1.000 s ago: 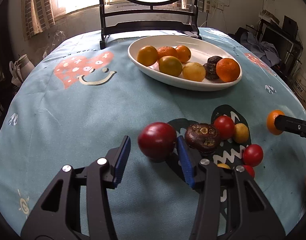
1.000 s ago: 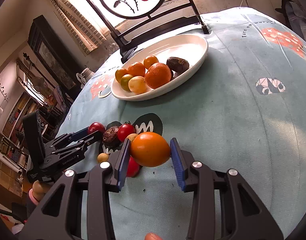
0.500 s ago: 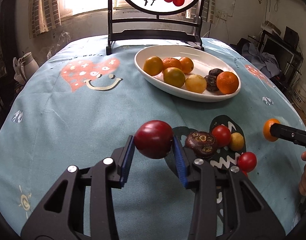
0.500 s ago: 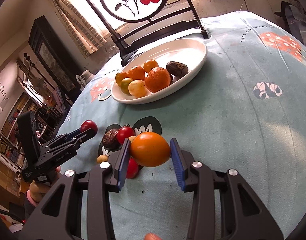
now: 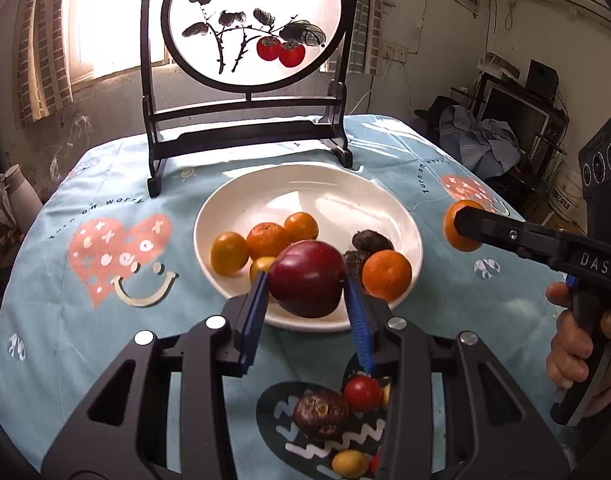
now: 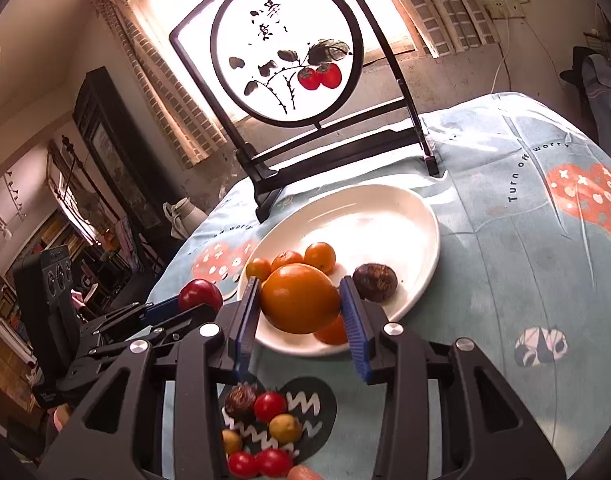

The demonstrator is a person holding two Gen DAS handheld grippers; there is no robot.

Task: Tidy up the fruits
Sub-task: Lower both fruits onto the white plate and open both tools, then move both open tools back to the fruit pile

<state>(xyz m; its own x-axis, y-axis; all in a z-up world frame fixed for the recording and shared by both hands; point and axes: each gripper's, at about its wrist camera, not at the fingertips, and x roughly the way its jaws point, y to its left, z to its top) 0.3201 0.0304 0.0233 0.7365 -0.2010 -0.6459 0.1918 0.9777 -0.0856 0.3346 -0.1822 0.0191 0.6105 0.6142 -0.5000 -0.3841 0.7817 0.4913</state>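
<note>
My left gripper [image 5: 305, 300] is shut on a dark red plum [image 5: 307, 278] and holds it in the air over the near rim of the white oval plate [image 5: 385, 200]. My right gripper [image 6: 301, 312] is shut on an orange fruit [image 6: 299, 298], also lifted above the plate's [image 6: 405, 216] near rim. The plate holds several oranges [image 5: 386, 273] and dark brown fruits [image 6: 374, 282]. Loose fruits lie on the cloth below: a brown one [image 5: 320, 418], small red ones [image 6: 270, 406] and yellow ones [image 6: 285, 428].
A round painted screen on a black stand [image 5: 245, 128] sits behind the plate. The table carries a light blue printed cloth [image 5: 85, 300]. Each gripper shows in the other's view: the right one [image 5: 461, 226] at the plate's right, the left one [image 6: 197, 300] at its left.
Both grippers have risen from the loose fruit pile and moved forward toward the plate, carrying the plum and the orange fruit. The left gripper closed on the plum a second ago.
</note>
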